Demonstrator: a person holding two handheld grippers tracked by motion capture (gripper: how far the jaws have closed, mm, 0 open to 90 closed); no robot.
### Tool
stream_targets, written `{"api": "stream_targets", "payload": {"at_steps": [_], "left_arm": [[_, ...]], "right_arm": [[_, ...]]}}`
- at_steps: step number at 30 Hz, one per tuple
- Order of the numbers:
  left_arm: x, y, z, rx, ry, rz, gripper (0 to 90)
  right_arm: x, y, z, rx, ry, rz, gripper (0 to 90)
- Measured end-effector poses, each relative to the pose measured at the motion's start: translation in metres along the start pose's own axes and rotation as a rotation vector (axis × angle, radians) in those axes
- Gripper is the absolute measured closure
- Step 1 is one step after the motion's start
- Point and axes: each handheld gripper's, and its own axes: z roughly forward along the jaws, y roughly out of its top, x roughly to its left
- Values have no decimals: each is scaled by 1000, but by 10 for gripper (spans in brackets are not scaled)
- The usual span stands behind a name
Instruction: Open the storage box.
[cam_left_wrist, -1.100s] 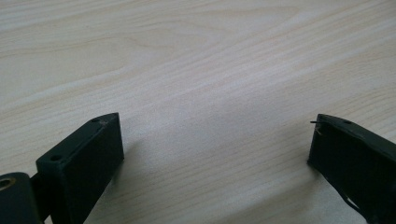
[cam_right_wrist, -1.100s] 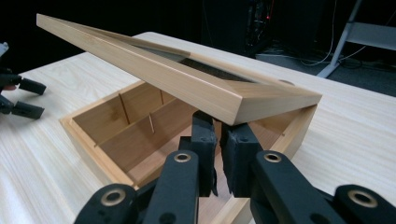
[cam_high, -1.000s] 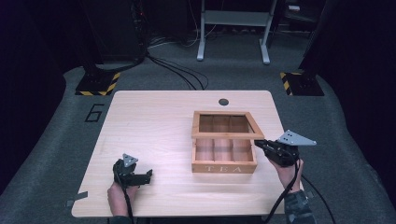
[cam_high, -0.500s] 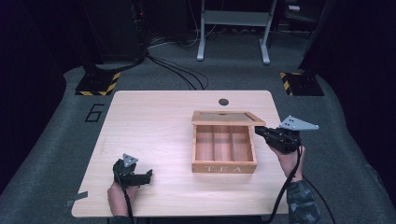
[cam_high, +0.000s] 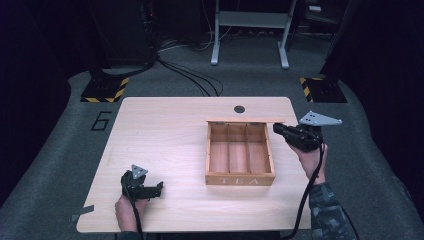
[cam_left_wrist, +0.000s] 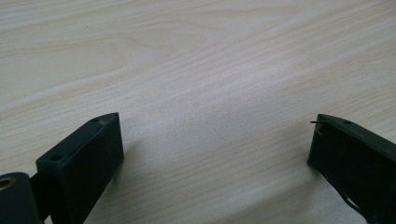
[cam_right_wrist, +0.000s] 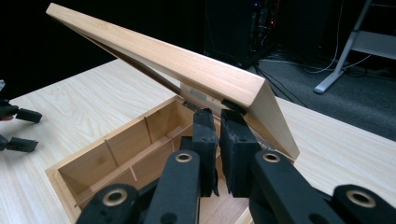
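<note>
— So where is the tea box (cam_high: 240, 155)?
— Right half of the bench (cam_high: 165, 140), its three compartments bare, its lid (cam_right_wrist: 163, 58) tilted up on the far hinge.
— Why are the right tongs (cam_right_wrist: 218, 122) under it?
— Nearly closed, gripping nothing, their tips prop the lid's underside, probably pushing it open.
— And the left tongs (cam_high: 159, 189)?
— Spread wide, parked low near the front-left edge, well clear.

A light wooden table (cam_high: 165, 135) stands on grey carpet (cam_high: 380, 165) in a dark room; black cables (cam_high: 190, 80), hazard-striped bases (cam_high: 106, 90) and a grey metal stand (cam_high: 250, 30) lie beyond.
</note>
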Motion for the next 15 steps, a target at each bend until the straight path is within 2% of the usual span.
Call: {"api": "stream_targets", "payload": {"at_steps": [9,15], "left_arm": [[0,0,0,-5,4,-1,29],[0,0,0,-6,4,-1,29]], "right_arm": [[-8,14,6,1,-1,17,844],[-14,25,10,-2,-6,5,844]]}}
